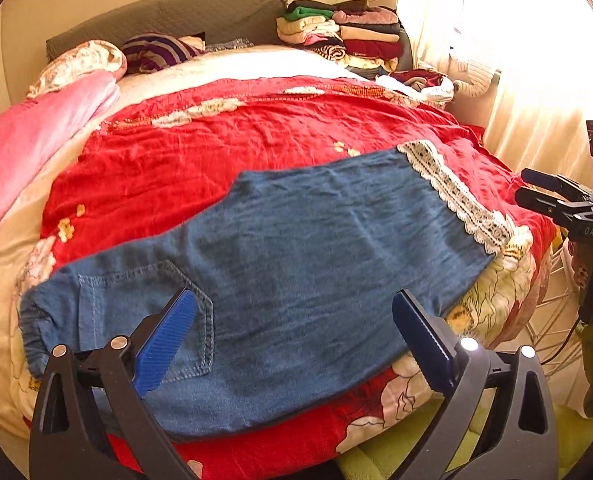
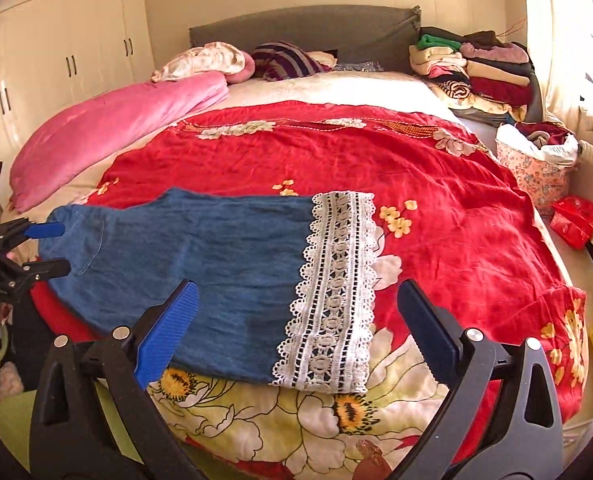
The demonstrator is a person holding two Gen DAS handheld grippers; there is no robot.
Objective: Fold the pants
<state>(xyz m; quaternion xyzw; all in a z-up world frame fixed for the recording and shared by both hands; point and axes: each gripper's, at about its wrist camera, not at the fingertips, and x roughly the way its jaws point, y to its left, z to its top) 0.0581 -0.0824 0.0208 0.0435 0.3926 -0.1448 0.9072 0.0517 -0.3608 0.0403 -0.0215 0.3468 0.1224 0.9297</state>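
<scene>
Blue denim pants (image 1: 296, 264) lie flat on the red flowered bedspread (image 1: 256, 140), folded lengthwise, elastic waist at the left and white lace hem (image 1: 460, 196) at the right. My left gripper (image 1: 294, 340) hovers open above the back pocket end, nothing between its blue pads. In the right wrist view the pants (image 2: 200, 276) and their lace hem (image 2: 332, 292) lie below my right gripper (image 2: 296, 332), which is open and empty over the hem end. Each gripper shows in the other's view, the right (image 1: 536, 192) and the left (image 2: 52, 248).
A pink quilt (image 2: 108, 128) lies along the bed's left side, pillows at the grey headboard (image 2: 308, 32). Stacked folded clothes (image 2: 476, 68) fill the far right corner. A flowered basket (image 2: 536, 168) and a red packet (image 2: 574, 220) sit right of the bed by the curtain.
</scene>
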